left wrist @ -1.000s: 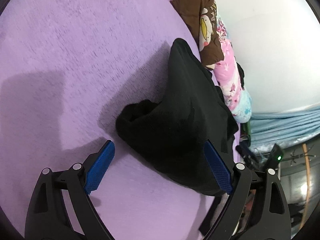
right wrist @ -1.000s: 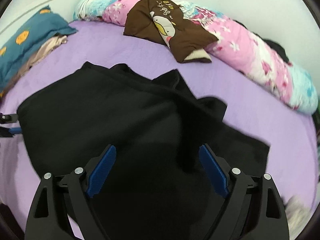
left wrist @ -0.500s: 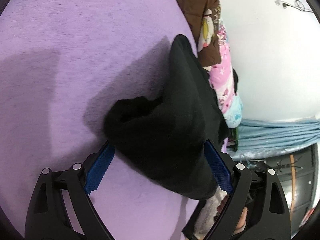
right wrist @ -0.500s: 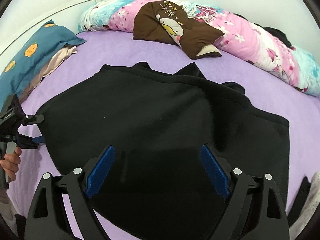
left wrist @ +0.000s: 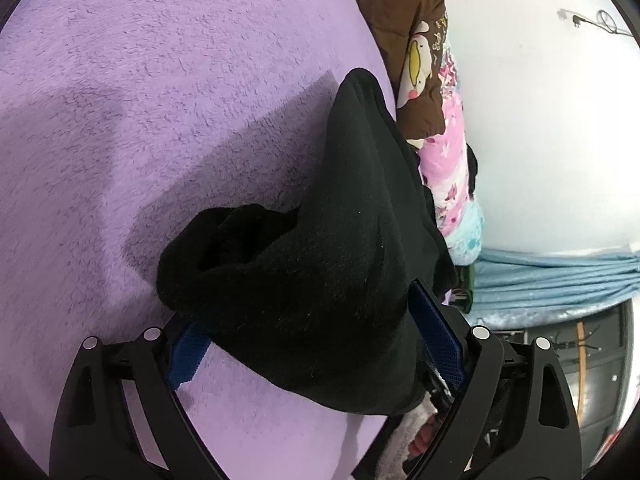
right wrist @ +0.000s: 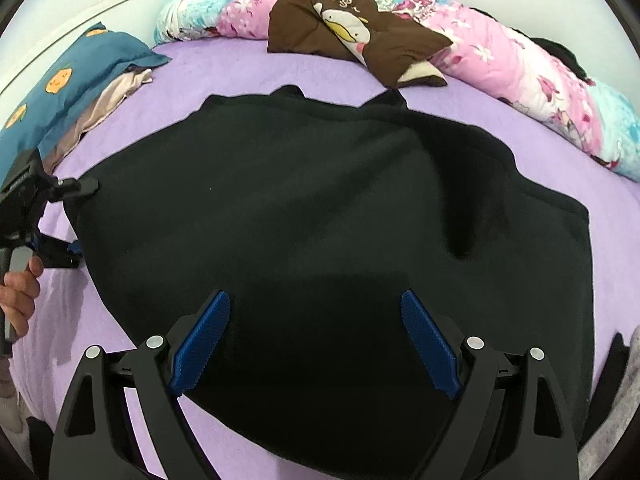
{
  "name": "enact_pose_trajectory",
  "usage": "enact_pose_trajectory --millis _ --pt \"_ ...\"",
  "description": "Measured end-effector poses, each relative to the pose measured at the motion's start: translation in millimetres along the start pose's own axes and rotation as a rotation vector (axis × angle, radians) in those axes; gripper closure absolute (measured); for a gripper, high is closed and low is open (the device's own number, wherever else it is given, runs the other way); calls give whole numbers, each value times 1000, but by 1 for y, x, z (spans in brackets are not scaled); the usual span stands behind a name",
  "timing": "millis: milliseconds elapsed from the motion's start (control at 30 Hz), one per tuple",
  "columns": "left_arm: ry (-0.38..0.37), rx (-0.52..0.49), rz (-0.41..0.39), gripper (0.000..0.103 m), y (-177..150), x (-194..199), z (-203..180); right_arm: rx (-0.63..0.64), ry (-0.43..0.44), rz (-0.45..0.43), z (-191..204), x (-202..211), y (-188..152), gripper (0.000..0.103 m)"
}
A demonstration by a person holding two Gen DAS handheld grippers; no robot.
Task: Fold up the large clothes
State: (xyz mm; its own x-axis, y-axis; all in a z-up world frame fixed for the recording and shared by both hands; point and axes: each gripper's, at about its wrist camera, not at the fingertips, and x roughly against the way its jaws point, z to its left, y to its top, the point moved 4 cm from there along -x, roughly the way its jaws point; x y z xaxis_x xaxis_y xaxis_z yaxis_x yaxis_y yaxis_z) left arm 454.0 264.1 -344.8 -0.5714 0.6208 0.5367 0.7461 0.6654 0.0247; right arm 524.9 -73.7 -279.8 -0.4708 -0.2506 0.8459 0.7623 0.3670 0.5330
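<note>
A large black garment (right wrist: 320, 208) lies spread on the purple bed sheet (right wrist: 248, 68). My right gripper (right wrist: 314, 296) hangs open over its near part, with black cloth below both blue pads and nothing pinched. In the left wrist view a bunched corner of the garment (left wrist: 304, 280) sits between the wide-apart jaws of my left gripper (left wrist: 304, 312). The cloth covers the tip of the left pad (left wrist: 186, 356), while the right pad (left wrist: 438, 344) shows in full beside it. From the right wrist view the left gripper (right wrist: 78, 220) is at the garment's left edge, held by a hand (right wrist: 18, 296).
A rolled pink and blue floral quilt (right wrist: 520, 80) runs along the far side of the bed, with a brown cartoon cushion (right wrist: 352, 36) on it. A blue pillow (right wrist: 68, 84) lies at the far left. White wall and a blue curtain (left wrist: 560, 280) stand beyond.
The left gripper has closed in on the garment's corner, which now covers its left pad. In the right wrist view the garment has settled flatter and the left gripper has come into sight.
</note>
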Motion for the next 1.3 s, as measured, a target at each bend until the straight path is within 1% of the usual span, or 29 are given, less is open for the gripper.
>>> enact_pose_trajectory --millis 200,433,567,800,900,1000,1100,1200,1267,1300 --pt "-12 -4 -3 16 0 -1 1 -8 -10 0 -3 1 -5 17" --pt "-12 -19 -6 16 -1 -3 1 23 -44 15 -1 -16 -12 12" --pt "-3 -54 -16 15 -4 -6 1 33 -58 41 0 -31 -22 7" --pt "19 -86 -18 13 -7 -11 0 41 -62 66 0 -54 -34 5" --pt "24 -94 -19 13 -7 -13 -1 37 -57 67 -2 -58 -35 5" --pt "26 -100 -20 13 -9 -14 0 52 -82 62 1 -59 -38 5" --pt "24 -104 -28 13 -9 -14 -2 49 -82 62 0 -59 -39 5" --pt "28 -123 -34 15 -9 -16 -4 49 -84 59 1 -59 -40 5" --pt "25 -137 -38 23 -9 -17 -6 44 -87 58 2 -58 -40 5" --pt "21 -135 -40 25 -10 -16 -5 44 -87 58 2 -58 -39 5"
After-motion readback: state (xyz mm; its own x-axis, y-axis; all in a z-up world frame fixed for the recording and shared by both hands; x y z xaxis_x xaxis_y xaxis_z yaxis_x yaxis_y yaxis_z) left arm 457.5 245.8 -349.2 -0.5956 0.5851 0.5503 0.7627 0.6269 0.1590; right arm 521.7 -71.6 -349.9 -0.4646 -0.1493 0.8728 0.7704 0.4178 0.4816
